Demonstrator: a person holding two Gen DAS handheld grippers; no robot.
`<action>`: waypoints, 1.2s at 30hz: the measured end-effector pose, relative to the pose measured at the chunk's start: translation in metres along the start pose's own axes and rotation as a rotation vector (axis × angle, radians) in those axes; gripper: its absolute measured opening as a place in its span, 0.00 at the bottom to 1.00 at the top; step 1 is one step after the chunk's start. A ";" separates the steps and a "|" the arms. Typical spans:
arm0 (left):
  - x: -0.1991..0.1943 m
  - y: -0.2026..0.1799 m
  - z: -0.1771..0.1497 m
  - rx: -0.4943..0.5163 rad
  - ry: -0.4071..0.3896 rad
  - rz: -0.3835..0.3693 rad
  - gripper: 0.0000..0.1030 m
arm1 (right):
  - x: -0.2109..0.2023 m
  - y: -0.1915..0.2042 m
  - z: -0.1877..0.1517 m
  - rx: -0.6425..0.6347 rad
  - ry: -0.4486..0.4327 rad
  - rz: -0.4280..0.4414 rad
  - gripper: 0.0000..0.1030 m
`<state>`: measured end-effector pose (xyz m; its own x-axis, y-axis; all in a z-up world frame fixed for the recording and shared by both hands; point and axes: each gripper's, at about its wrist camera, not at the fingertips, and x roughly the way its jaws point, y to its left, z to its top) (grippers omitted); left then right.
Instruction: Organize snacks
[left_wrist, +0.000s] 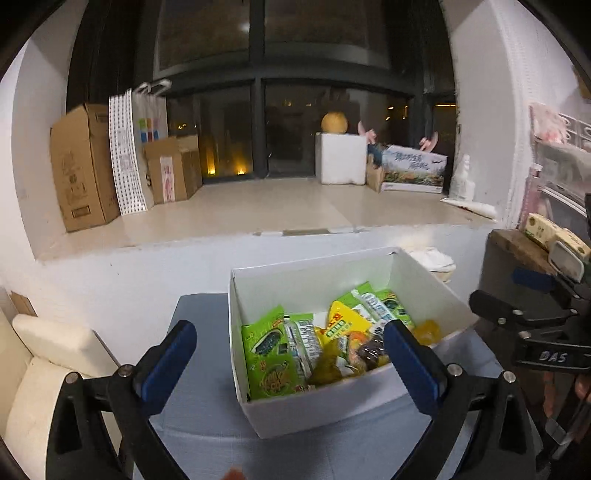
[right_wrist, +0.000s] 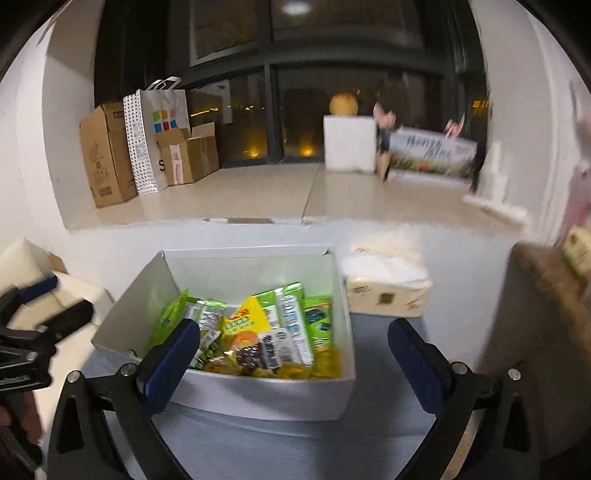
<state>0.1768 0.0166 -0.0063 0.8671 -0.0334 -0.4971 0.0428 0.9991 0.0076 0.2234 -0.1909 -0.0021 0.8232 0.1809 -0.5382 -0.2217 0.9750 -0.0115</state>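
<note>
Snacks boxed, both grippers empty

Sill (left_wrist: 258, 206) fills the far part of both views, a wide pale ledge under a dark window, with cardboard boxes (left_wrist: 83, 166) at its far left and a white block topped by a round yellow fruit (left_wrist: 334, 122) further right. Nearer lies a grey table (left_wrist: 207, 435). On it stands the white box (left_wrist: 317, 406), open at the top. A tissue pack (right_wrist: 388, 295) sits just beside the box on its right.

Inside the box the snacks (left_wrist: 314, 343) lie in a loose heap: green packets, a yellow one, a dark wrapped piece. No packet shows on the bare table around the box, so the gathering looks done or close to it; what lies outside these views cannot be told. Neat sorting inside the box, if wanted, is still left.

The left gripper (left_wrist: 291, 363) hangs near the box with its tongs spread wide and nothing between them. The right gripper (right_wrist: 293, 363) is likewise spread wide and empty.
</note>
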 end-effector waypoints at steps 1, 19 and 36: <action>-0.006 0.001 -0.001 -0.008 0.011 -0.011 1.00 | -0.008 0.005 -0.002 -0.029 0.005 0.000 1.00; -0.110 0.003 -0.070 -0.097 0.154 -0.091 1.00 | -0.119 0.018 -0.076 0.117 0.002 0.187 1.00; -0.124 -0.009 -0.078 -0.056 0.174 -0.104 1.00 | -0.137 0.031 -0.090 0.076 0.031 0.187 1.00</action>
<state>0.0301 0.0139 -0.0127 0.7607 -0.1356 -0.6348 0.0954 0.9907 -0.0973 0.0561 -0.1968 -0.0047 0.7546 0.3572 -0.5505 -0.3283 0.9318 0.1546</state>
